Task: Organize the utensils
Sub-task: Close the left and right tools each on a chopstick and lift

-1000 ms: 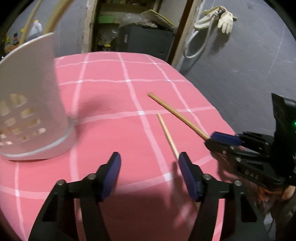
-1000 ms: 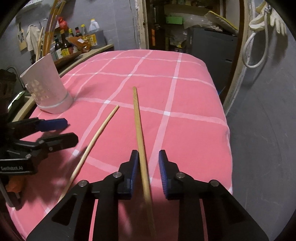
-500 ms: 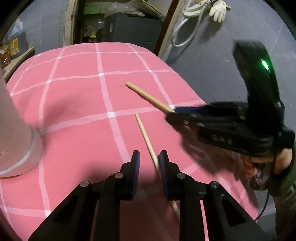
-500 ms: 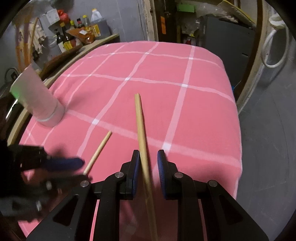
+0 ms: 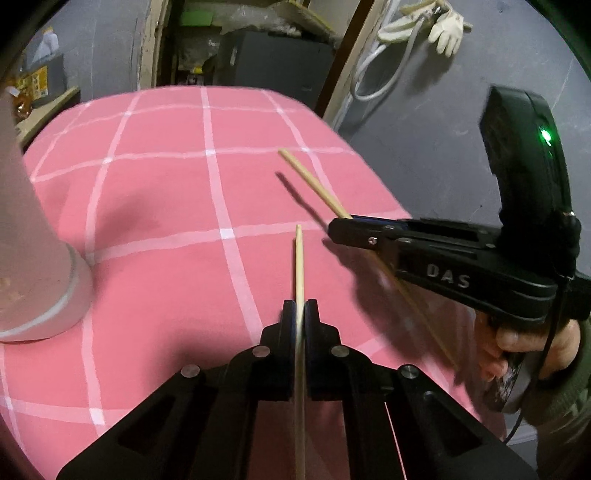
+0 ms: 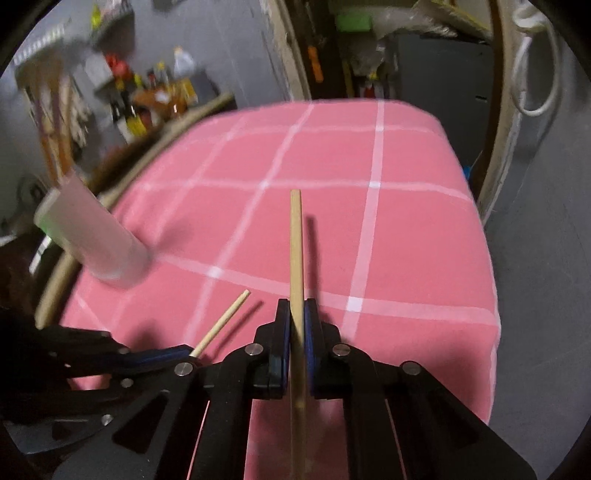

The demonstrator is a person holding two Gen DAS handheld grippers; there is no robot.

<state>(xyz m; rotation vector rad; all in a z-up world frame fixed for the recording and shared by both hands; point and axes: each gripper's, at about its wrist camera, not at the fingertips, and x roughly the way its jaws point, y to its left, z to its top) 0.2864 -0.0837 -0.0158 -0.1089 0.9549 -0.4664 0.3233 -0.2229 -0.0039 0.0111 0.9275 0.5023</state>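
Both chopsticks have come up off the pink counter (image 5: 155, 206), the left tool (image 5: 300, 308) pinching one chopstick (image 5: 299, 258) and the right tool (image 6: 296, 306) pinching the other chopstick (image 6: 295, 240), ready for the white holder (image 5: 33, 266).

Two black plastic grippers with blue finger pads and silver screws. The right gripper (image 5: 343, 221), at the right of the left wrist view, bears white letters "DAS", a green light, a thin black cable; a hand (image 5: 532, 350) in an olive sleeve.

Home kitchen/storage corner: sauce bottles (image 6: 159, 99) on shelf, rubber glove (image 5: 448, 27) hung on grey wall.
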